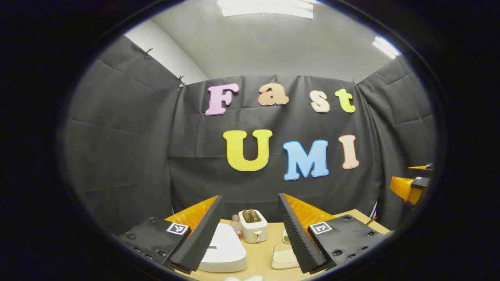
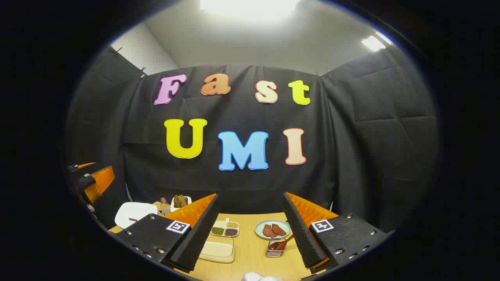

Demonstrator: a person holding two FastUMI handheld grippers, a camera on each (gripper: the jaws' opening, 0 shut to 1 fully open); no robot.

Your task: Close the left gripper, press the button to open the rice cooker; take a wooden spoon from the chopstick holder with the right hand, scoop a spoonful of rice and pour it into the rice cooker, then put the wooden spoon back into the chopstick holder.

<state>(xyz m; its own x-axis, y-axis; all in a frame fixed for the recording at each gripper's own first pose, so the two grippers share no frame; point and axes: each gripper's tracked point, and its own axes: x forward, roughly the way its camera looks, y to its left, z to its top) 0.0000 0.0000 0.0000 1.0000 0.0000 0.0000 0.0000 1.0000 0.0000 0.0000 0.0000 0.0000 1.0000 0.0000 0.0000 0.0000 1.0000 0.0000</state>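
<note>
The white rice cooker [image 1: 222,249] sits lid down on the wooden table [image 1: 261,249], just ahead of my left gripper [image 1: 250,203], which stands open above it with nothing between its fingers. In the right gripper view the rice cooker [image 2: 134,212] lies far left. My right gripper [image 2: 250,197] is open and empty above the table [image 2: 250,253]. Ahead of it a wooden spoon [image 2: 282,244] rests in a metal holder [image 2: 275,249]. A cream tray [image 2: 216,249] with pale contents lies near the left finger.
A white toaster [image 1: 253,226] and a small bottle [image 1: 235,224] stand behind the cooker. A divided dish of beans [image 2: 225,229] and a plate of red meat [image 2: 272,229] sit mid-table. The other gripper [image 1: 414,183] hangs at the right edge.
</note>
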